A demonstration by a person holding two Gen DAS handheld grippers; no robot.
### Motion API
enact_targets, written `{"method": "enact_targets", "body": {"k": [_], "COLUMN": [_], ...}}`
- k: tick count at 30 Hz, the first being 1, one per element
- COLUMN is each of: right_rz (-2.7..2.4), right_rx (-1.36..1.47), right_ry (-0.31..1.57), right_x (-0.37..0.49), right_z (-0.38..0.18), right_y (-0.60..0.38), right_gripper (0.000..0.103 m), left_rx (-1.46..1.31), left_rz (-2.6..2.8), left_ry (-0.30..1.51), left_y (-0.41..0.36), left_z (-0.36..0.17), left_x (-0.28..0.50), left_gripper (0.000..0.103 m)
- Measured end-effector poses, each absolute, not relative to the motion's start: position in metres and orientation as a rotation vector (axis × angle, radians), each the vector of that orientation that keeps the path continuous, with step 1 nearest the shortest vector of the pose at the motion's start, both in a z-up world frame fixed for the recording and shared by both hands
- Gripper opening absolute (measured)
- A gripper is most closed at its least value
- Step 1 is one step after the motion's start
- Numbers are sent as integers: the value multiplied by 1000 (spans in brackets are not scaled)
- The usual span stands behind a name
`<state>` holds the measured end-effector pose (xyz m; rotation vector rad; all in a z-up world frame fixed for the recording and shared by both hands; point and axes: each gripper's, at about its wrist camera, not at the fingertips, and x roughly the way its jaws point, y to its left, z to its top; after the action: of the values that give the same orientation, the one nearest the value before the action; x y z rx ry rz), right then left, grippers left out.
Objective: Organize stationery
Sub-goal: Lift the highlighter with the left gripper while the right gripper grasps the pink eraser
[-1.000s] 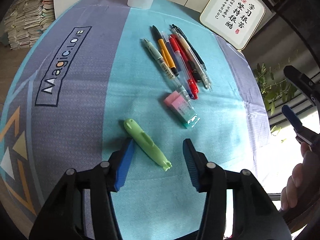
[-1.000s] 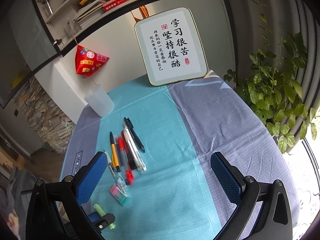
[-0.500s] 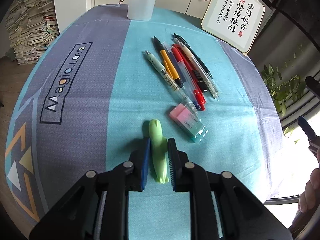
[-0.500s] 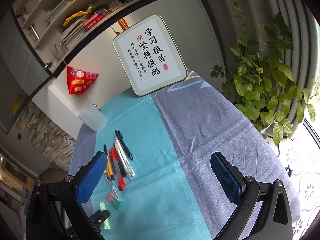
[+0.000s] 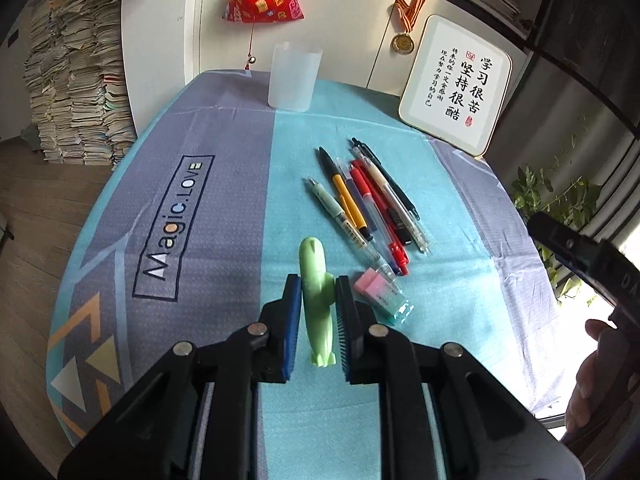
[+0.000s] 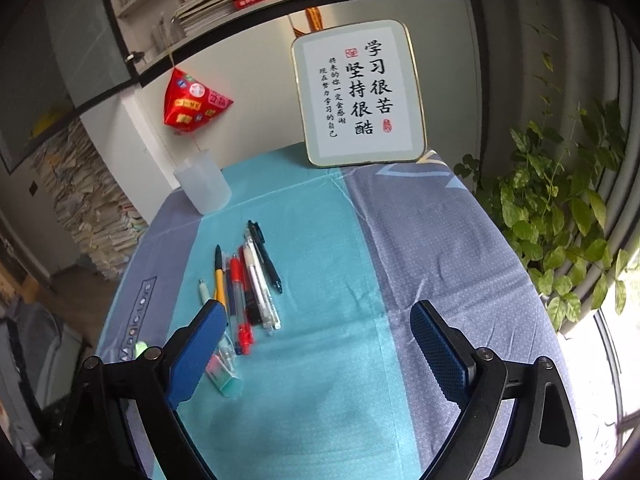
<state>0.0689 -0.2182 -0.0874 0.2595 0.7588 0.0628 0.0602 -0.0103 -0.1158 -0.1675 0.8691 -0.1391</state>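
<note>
**Helper:** What do you see from the left wrist camera?

**Me:** My left gripper [image 5: 317, 312] is clenched on the pale green plastic whale-shaped highlighter [image 5: 317, 286]. Both blue pads press its sides. It points away from me, and I think it is just off the blue and grey tablecloth [image 5: 224, 208]. The pink and teal eraser in its clear sleeve [image 5: 382, 300] lies just beside it on the right. Past that is the bunch of pens [image 5: 368, 204], side by side on the cloth. The frosted white plastic cup [image 5: 294, 76] stands at the far edge, well apart from the pens.

**Helper:** And from the right wrist camera?

**Me:** My right gripper [image 6: 318, 350] is released, and its jaws are closing a little with nothing between them. It hangs over bare cloth. I see the pens to its left and the cup far back. A bit of the green highlighter peeks out by my left finger [image 6: 200, 344].

**Helper:** So which step is this?

**Me:** I think I am picking up the first thing to put away.

**Helper:** What next?

**Me:** I guess it goes in the cup. I must carry it over the pens without bumping them, tip it upright, and let go above the rim.
</note>
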Motion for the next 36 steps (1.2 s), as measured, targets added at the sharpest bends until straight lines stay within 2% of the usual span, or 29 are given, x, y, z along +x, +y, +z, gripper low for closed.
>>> {"method": "enact_targets", "body": {"k": [5,6,11,14,15,20,24,28,30,32,36], "right_rz": [87,105,189,242,251,285,356,388,399,432,497], "right_rx": [246,239,56,-17,-29,-133,-111,-154,-172,-179,-170], "right_ry": [754,748,810,874,890,930,967,944,919,922,911], "right_x": [72,72,77,86,89,94,94,93,93,89,73], "right_z": [-88,-88,-106,-124,-128,-145,-155,-158,-157,-156,-156], "right_y": [-210,-208,-178,-159,-154,-128,-124,-114,-111,-109,-106], "right_gripper": [93,90,87,72,70,70,70,68,43,29,26], "left_rx": [-232,-248,-253,-240,-233,-225,-215,-202,-196,-201,-201], "left_rz": [-157,-155,-156,-151,-149,-184,-181,-165,-144,-137,-151], "left_ry": [802,785,729,690,677,673,691,698,696,701,726], "left_y": [5,8,13,10,9,5,9,17,22,27,33], "left_z": [-97,-92,-66,-50,-45,-36,-33,-29,-26,-23,-15], "left_x": [77,82,108,118,121,135,147,155,159,163,169], "left_gripper": [15,15,15,15,15,15,15,15,15,15,15]}}
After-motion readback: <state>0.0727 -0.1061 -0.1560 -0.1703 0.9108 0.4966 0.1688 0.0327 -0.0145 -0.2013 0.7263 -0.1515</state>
